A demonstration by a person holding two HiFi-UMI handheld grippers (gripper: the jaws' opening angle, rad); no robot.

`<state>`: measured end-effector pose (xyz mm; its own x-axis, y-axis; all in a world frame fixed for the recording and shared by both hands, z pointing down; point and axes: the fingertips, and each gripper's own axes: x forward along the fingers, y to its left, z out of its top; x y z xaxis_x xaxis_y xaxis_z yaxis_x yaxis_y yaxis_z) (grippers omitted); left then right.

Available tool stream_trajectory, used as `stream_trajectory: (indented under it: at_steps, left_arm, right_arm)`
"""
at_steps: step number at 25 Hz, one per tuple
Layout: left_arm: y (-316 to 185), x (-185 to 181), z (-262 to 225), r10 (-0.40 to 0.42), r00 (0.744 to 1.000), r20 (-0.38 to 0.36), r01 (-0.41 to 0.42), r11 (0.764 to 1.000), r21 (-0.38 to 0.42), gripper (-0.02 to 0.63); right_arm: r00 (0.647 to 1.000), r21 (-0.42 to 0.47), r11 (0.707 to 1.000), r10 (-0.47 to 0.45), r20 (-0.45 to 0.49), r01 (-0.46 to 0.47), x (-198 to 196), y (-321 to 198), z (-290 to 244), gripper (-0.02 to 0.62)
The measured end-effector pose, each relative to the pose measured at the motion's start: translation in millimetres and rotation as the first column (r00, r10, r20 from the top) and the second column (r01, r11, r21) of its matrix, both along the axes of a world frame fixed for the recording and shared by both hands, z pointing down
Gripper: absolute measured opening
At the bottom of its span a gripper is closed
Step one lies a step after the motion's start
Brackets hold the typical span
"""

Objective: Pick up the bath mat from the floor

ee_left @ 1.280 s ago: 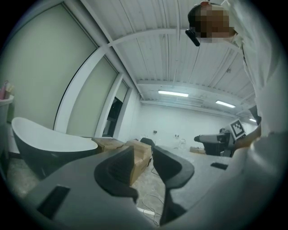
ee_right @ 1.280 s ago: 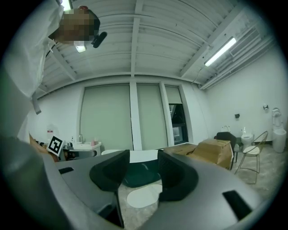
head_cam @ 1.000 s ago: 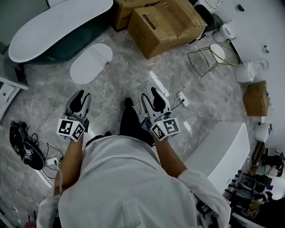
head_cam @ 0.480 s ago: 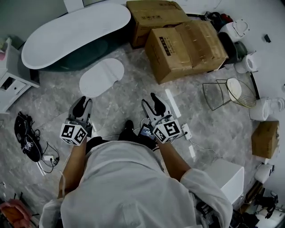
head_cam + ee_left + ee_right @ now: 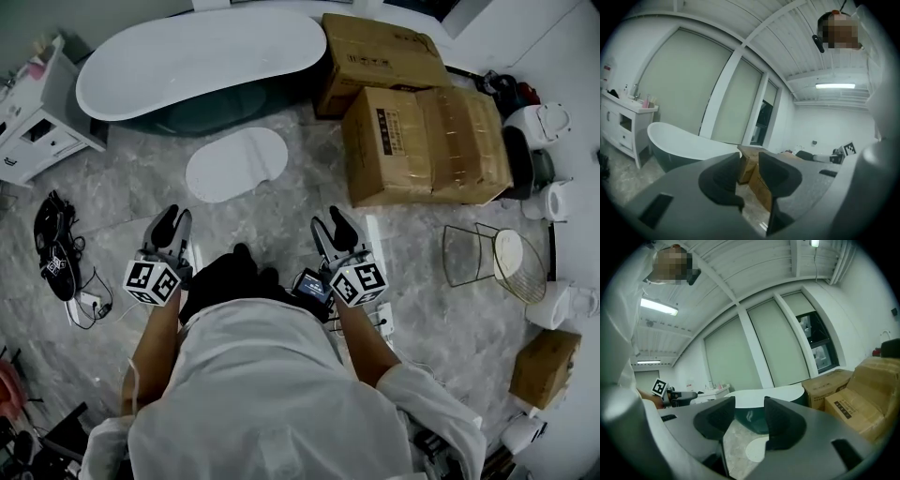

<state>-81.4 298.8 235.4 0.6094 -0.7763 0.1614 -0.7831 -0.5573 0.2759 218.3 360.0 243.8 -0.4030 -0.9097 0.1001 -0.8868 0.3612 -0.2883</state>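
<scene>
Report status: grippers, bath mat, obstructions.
Left gripper and right gripper open, empty. Bath mat flat on floor ahead, untouched, beside bathtub. Path clear; cardboard boxes off right.

No wording can be read from where I stand. The nearer cardboard box [image 5: 427,145] has a dark printed label [image 5: 386,122] on top. The farther cardboard box [image 5: 380,52] has a smaller label [image 5: 373,62]. Both are too small to make out. The left gripper [image 5: 169,217] and right gripper [image 5: 330,222] carry only black-and-white square markers.

marble floor [image 5: 292,214], bath mat [image 5: 236,164], bathtub [image 5: 202,52], cardboard boxes [image 5: 427,145]
</scene>
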Motion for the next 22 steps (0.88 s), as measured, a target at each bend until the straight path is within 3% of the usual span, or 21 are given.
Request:
stream_trajectory:
  at_steps: [6, 11, 17, 19, 22]
  left_arm:
    - [-38.9, -26.3, 17.8, -0.121, 0.992, -0.028, 0.121, 0.993, -0.009, 0.129]
    - [-87.0, -41.5, 55.3, -0.14, 0.988, 0.068, 0.142, 0.99, -0.022, 0.129]
    - [-172.6, -68.8, 95.3, -0.228, 0.973, 0.026, 0.229, 0.967, -0.112, 0.129]
    - [-197.3, -73.8, 113.2, -0.234, 0.972, 0.032, 0.236, 0.96, -0.153, 0.129]
    - [-231.3, -80.8, 142.4, -0.231, 0.972, 0.05, 0.236, 0.948, -0.213, 0.13]
  right_arm:
    - [0.993, -0.034, 0.993, -0.11, -0.033, 0.109, -17.2, -64.1, 5.8, 0.209]
    - [0.985, -0.077, 0.987, -0.148, -0.083, 0.142, -25.2, -123.8, 15.6, 0.21]
    - [0.971, -0.159, 0.97, -0.205, -0.124, 0.185, -32.0, -215.5, 35.0, 0.219]
    - [0.967, -0.214, 0.958, -0.222, -0.126, 0.192, -29.5, -242.9, 51.3, 0.221]
    - [0.961, -0.349, 0.915, -0.255, -0.108, 0.204, -26.3, -282.8, 95.0, 0.252]
